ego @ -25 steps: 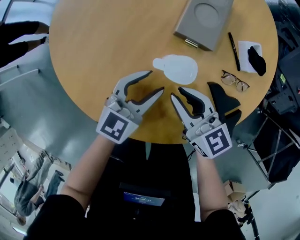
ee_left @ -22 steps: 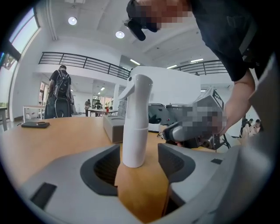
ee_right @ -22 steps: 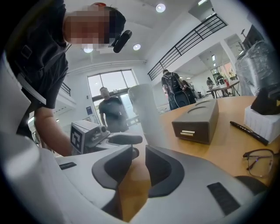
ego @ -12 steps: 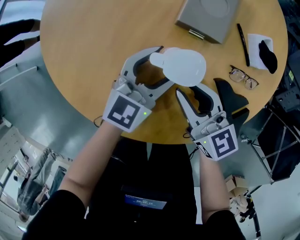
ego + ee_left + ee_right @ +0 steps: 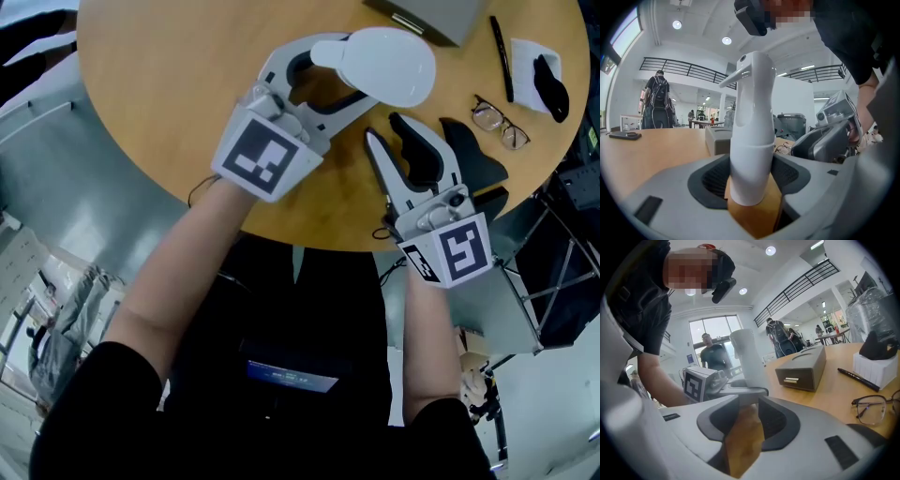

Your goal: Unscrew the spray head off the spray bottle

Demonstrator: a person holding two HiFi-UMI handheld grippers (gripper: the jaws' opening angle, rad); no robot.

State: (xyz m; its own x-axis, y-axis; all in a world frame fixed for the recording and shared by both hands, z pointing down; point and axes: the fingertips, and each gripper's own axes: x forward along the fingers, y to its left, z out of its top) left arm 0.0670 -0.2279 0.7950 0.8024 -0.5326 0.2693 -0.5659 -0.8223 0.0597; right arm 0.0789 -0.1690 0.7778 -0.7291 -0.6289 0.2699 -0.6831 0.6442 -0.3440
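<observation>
The white spray bottle (image 5: pixel 384 66) is off the round wooden table (image 5: pixel 169 94), held up with my left gripper (image 5: pixel 347 70) shut on its lower body. In the left gripper view the bottle (image 5: pixel 752 140) stands upright between the dark pads, its spray head (image 5: pixel 750 70) on top with the nozzle pointing left. My right gripper (image 5: pixel 384 131) hovers just right of and below the bottle, jaws a little apart with nothing between them. In the right gripper view the bottle (image 5: pixel 747 362) rises just beyond the right gripper's own tips (image 5: pixel 747 420).
A grey box (image 5: pixel 441 14) lies at the table's far side. A black pen (image 5: pixel 502 56), glasses (image 5: pixel 502 122) and a white block with a black item on it (image 5: pixel 548 70) lie at the right. A black object (image 5: pixel 473 159) sits beside the right gripper.
My left gripper has closed round the bottle, which lay on the table, and lifted it up and away. The right gripper has followed slightly and its jaws stand a bit wider.
</observation>
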